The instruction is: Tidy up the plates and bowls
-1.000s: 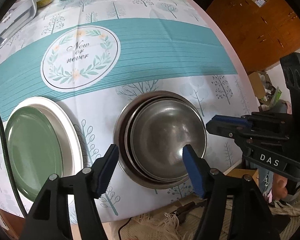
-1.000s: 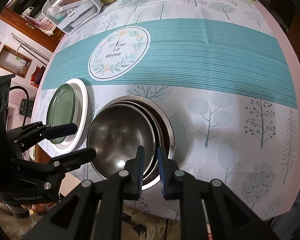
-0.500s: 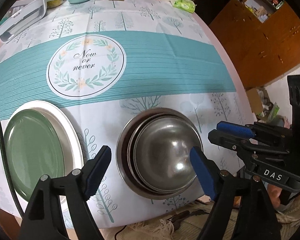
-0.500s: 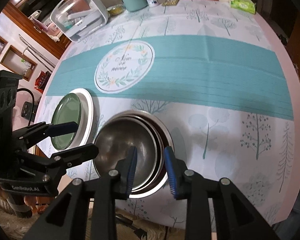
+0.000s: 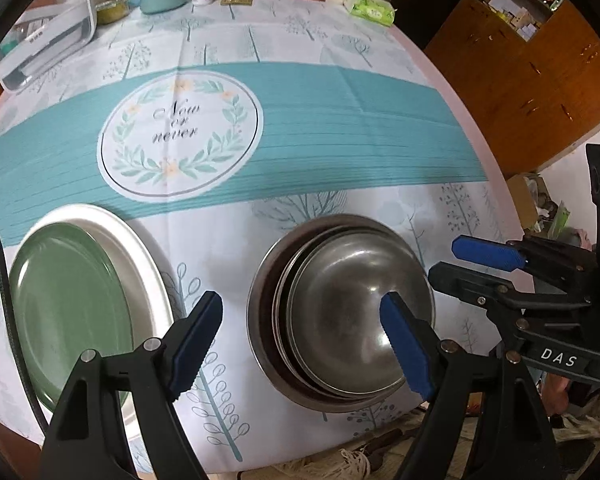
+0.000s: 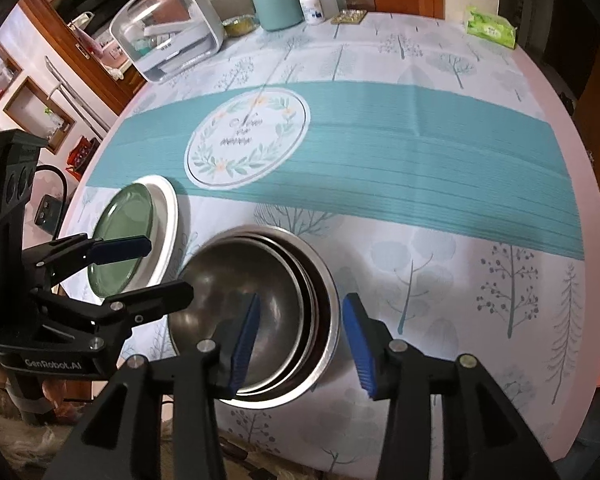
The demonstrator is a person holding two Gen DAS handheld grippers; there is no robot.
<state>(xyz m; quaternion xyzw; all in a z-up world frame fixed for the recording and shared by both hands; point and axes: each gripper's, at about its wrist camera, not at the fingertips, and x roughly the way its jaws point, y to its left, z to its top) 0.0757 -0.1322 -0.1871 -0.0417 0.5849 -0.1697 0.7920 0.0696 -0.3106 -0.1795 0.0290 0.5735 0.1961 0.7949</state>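
We note the nested steel bowls (image 5: 342, 312) at the lower centre of the left wrist view, near the table's front edge: a smaller bowl sits inside larger ones, shifted toward the right of the stack. In the right wrist view the same stack (image 6: 260, 320) lies at lower centre-left. To its left in both views we see the green plate (image 5: 66, 312) resting inside the white plate (image 5: 148, 264), also close to the front edge; the two stacks are near each other but apart.

The right gripper (image 6: 300, 340) has its jaws parted, and they have just been opening. The right rim of the bowl stack lies between the pads in the picture, but we see no pad pressing on it. Its left fingertip (image 6: 246, 340) appears over the bowl interior, the other over the cloth just right of the rim.

The left gripper (image 5: 300, 344) is spread wide, having opened further a moment ago. One pad overlaps the inner bowl, the other hangs over the cloth between bowls and plates. It grips nothing.

Everything stands on a tablecloth (image 5: 340, 120) with a teal band and a round "Now or never" emblem (image 5: 180, 140). At the upper edge of the frame we record a clear plastic box (image 6: 168, 40), a teal jar (image 6: 278, 6), a white bottle (image 6: 312, 6) and a green packet (image 6: 490, 26).
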